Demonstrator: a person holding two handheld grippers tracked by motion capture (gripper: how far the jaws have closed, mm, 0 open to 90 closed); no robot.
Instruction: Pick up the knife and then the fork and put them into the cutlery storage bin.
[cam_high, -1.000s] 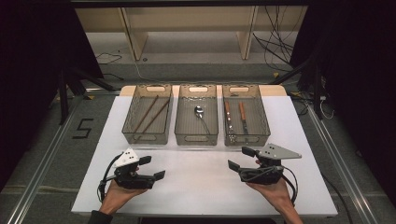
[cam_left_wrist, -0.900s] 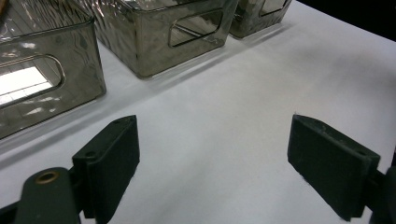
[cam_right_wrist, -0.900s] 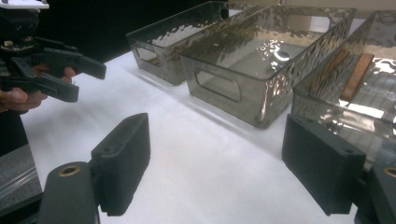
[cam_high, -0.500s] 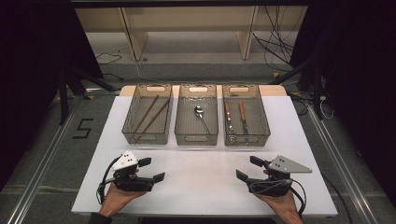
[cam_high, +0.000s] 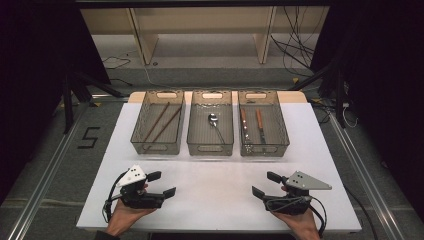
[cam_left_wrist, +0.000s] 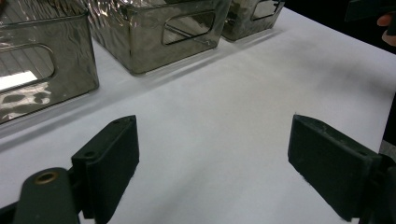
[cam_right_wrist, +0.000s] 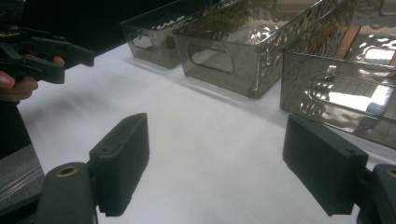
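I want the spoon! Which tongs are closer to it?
Roughly equal; neither is plainly nearer. The spoon lies in the middle bin; left tongs sit near-left of it, right tongs near-right.

Three smoked, see-through bins are set side by side across the far half of the white table. The left bin (cam_high: 158, 122) holds two brown chopsticks (cam_high: 161, 125), the middle bin (cam_high: 211, 122) one metal spoon (cam_high: 215, 123), the right bin (cam_high: 262, 123) two wooden-handled utensils (cam_high: 252, 125).
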